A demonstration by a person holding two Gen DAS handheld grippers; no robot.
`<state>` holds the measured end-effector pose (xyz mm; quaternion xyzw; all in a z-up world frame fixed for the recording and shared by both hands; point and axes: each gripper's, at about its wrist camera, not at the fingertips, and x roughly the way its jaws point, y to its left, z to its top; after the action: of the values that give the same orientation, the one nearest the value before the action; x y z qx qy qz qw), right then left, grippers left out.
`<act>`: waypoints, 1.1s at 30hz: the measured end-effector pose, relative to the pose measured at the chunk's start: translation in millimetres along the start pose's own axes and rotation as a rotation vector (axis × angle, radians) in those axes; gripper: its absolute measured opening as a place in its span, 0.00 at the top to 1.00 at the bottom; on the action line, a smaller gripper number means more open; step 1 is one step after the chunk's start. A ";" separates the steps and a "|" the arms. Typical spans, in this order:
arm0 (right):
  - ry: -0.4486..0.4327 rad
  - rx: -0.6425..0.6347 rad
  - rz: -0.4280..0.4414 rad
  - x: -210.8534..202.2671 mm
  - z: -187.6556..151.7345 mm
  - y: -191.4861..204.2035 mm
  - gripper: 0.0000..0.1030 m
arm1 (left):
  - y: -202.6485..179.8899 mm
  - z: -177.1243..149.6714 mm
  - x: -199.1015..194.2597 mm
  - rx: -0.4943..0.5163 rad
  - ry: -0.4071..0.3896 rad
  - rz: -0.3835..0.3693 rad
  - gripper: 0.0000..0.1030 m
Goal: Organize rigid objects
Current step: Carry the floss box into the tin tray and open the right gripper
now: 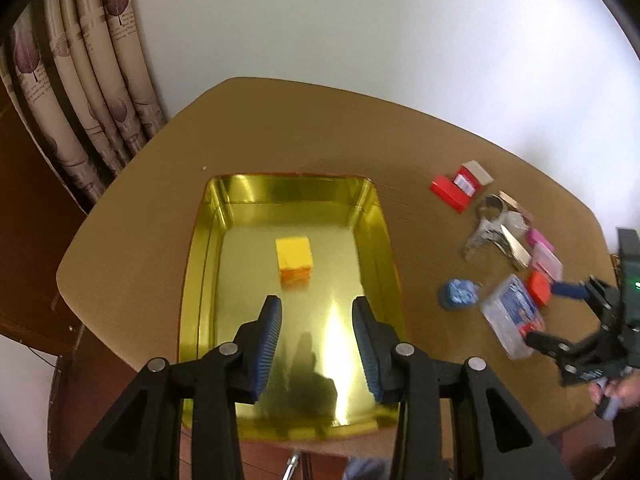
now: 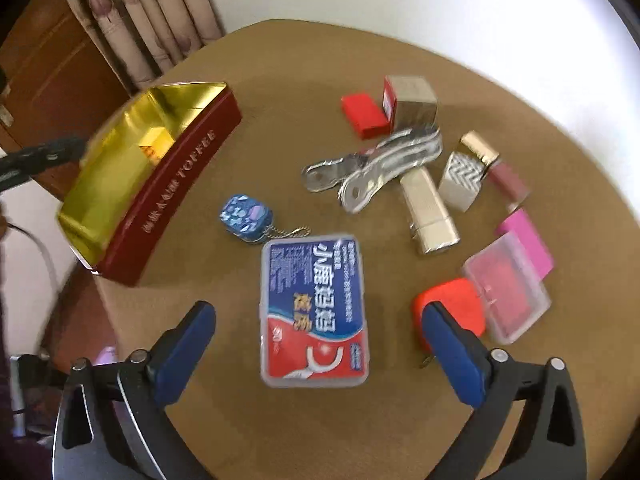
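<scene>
A gold-lined toffee tin point(image 1: 208, 248) with red outer walls point(image 2: 168, 188) stands on the brown table and holds one yellow-orange box point(image 1: 294, 262). My left gripper point(image 1: 316, 312) is open and empty above the tin's near half. My right gripper point(image 2: 320, 320) is wide open and empty, its fingers on either side of a clear floss-pick box point(image 2: 314, 308) with a blue and red label, which lies flat on the table point(image 1: 510, 320). The right gripper also shows at the right edge of the left wrist view point(image 1: 560, 316).
Loose items lie right of the tin: a blue keychain charm point(image 2: 246, 216), a red-orange piece point(image 2: 456, 304), a clear case point(image 2: 508, 292), a pink block point(image 2: 528, 240), gold lipstick tubes point(image 2: 430, 212), a metal clip point(image 2: 372, 172), red boxes point(image 2: 366, 114). Curtains hang at the far left.
</scene>
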<state>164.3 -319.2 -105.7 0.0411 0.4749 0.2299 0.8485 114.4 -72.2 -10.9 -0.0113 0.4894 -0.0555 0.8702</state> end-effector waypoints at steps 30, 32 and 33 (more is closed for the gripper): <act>0.009 0.003 0.081 44.6 157.4 146.4 0.44 | 62.9 -80.4 -22.1 -0.226 -0.056 0.104 0.61; 0.016 0.017 0.037 56.6 161.1 150.5 0.44 | 64.5 -80.4 -19.0 -0.230 -0.048 0.102 0.60; 0.023 0.034 0.034 60.4 159.8 145.8 0.44 | 66.8 -80.4 -17.3 -0.238 -0.040 0.094 0.61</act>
<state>271.6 -139.6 -24.0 0.0610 0.4877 0.2367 0.8381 42.6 -1.2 -42.9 -0.0925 0.4749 0.0439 0.8741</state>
